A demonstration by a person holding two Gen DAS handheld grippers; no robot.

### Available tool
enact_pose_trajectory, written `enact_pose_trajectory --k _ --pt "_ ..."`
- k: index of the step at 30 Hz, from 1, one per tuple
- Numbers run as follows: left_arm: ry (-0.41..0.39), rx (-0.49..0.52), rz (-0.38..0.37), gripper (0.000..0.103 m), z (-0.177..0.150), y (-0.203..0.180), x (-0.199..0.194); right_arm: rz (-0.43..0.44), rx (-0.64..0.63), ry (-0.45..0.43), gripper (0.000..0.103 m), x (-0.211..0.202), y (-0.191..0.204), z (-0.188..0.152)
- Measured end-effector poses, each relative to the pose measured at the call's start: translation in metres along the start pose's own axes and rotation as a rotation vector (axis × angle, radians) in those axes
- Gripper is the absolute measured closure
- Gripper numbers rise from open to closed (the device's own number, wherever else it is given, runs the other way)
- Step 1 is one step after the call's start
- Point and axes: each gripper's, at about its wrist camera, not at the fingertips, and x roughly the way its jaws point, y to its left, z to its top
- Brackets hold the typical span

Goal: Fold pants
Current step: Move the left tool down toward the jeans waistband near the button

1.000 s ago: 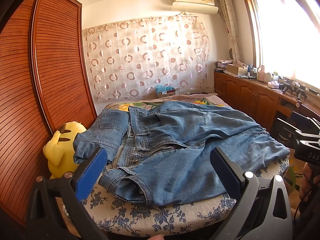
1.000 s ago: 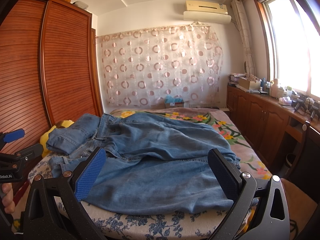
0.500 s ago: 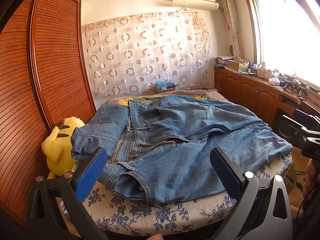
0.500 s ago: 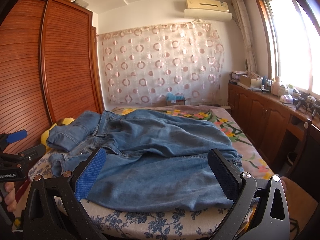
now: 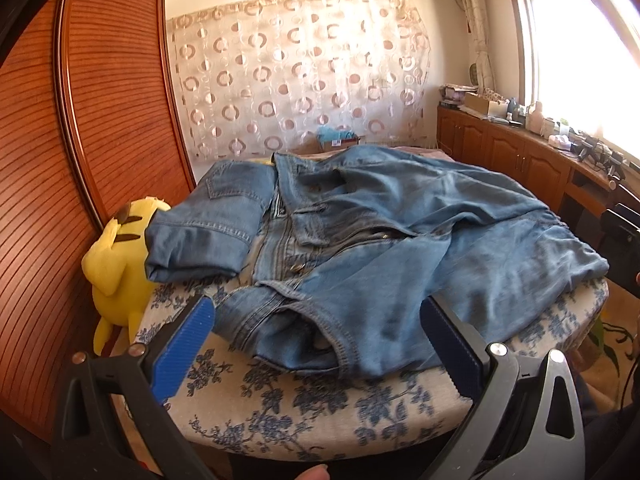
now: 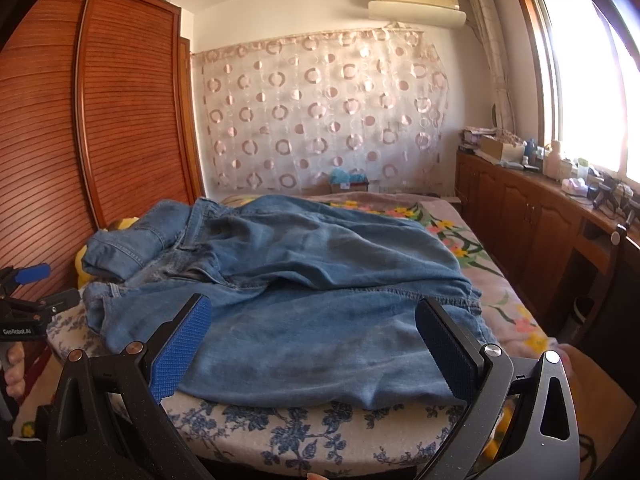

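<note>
From the left wrist camera, the left gripper [image 5: 316, 344] is spread wide with nothing between its blue pads [image 5: 182, 346], held just short of the near edge of the bed [image 5: 304, 408]. The jeans [image 5: 384, 252] lie rumpled across the flowered bedcover, waistband end toward the near left, one part doubled back over itself at the left beside a yellow plush toy [image 5: 116, 264] that sits against the wooden wardrobe [image 5: 80, 128]. From the right wrist camera, the right gripper [image 6: 312, 344] is likewise wide apart and empty, near the bed's front edge, with the jeans [image 6: 320, 300] spread ahead of it. The left gripper [image 6: 24, 300] shows at the far left edge, a hand [image 6: 12, 368] under it
</note>
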Motion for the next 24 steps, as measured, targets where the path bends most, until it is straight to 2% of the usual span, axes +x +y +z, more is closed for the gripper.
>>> enact_pose_trajectory --k 13,20,24 --pt "0.072 -0.065 0.0 0.0 -0.023 0.046 0.026 -0.08 0.021 0.102 0.003 0.009 -0.053 -0.027" --pt "0.092 -0.085 -0.003 0.0 -0.024 0.056 0.035 -0.121 0.04 0.133 0.003 0.014 -0.071 -0.039" --pt "0.087 -0.078 -0.023 0.001 -0.015 0.06 0.043 -0.133 0.051 0.152 0.003 0.017 -0.079 -0.045"
